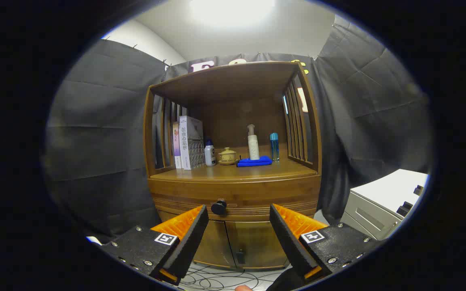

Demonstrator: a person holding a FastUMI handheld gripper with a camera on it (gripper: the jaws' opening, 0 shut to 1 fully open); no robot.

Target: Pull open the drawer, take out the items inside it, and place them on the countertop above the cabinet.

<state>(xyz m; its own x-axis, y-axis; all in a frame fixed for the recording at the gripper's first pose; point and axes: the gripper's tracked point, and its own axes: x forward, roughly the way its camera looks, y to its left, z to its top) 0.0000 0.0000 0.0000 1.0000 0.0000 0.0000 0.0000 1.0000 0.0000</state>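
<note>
A wooden cabinet (233,190) stands ahead, with a shut drawer (253,194) below its countertop (237,171). The drawer's dark round knob (219,207) sits just beyond the fingers, close to the left fingertip (194,226). My gripper (239,226) is open, nothing between its fingers, some way short of the cabinet front. On the countertop stand boxes (187,142), a small white bottle (210,153), a yellow lidded cup (227,155), a white pump bottle (253,142), a blue bottle (274,146) and a folded blue cloth (254,162). What lies inside the drawer is hidden.
Two shut lower doors (237,242) sit under the drawer. Slatted side rails and a top shelf (229,79) enclose the countertop. A white-grey unit (382,202) stands to the right. Cables (225,279) lie on the floor before the cabinet. A fingertip of a person (243,288) shows below the fingers.
</note>
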